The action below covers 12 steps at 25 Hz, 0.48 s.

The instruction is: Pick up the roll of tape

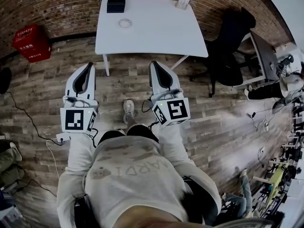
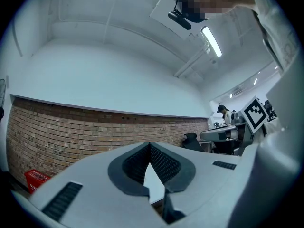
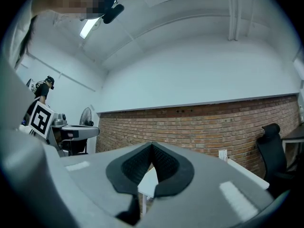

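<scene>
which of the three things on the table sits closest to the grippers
The tape roll, the flat pale ring; the black box and the small white item stand at the table's far edge.

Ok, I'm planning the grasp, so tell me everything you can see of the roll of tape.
The roll of tape is a small pale ring with an open centre. It lies flat on the white table, toward the far edge and close to the black box without touching it. Only the table touches it. It is too small here to tell its material or how much tape is left.
</scene>
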Motion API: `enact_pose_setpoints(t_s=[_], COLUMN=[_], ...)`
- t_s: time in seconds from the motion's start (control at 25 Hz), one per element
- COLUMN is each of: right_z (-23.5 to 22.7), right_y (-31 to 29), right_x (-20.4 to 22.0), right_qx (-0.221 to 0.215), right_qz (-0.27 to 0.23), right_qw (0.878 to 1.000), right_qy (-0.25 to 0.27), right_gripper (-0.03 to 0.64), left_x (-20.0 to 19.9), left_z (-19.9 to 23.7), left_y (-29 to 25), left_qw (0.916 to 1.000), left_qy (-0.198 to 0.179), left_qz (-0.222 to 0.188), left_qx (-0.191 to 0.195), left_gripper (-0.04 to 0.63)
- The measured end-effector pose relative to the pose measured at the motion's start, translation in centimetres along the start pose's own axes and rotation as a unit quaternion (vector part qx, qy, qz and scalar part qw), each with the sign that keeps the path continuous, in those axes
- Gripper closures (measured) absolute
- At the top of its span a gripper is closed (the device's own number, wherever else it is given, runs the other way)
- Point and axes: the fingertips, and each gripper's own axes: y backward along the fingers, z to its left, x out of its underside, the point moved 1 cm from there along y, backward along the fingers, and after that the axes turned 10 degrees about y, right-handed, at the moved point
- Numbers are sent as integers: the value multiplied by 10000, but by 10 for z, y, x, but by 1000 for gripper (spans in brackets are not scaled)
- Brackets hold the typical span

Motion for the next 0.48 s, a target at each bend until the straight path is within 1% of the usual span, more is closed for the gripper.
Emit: enact_pose_setpoints(t_s=[0.48], right_z=[-64], right_y=[-110], right_x=[10], right_qx=[-327], right_qz=[-94], right_qw=[9994], right_qy=[73], right_gripper=[606], left_x=[-3], left_z=[38], left_y=[-113], left_qw=[9999], left_qy=[-56], left_qz=[-46], left_qx=[-150], left_gripper=[589])
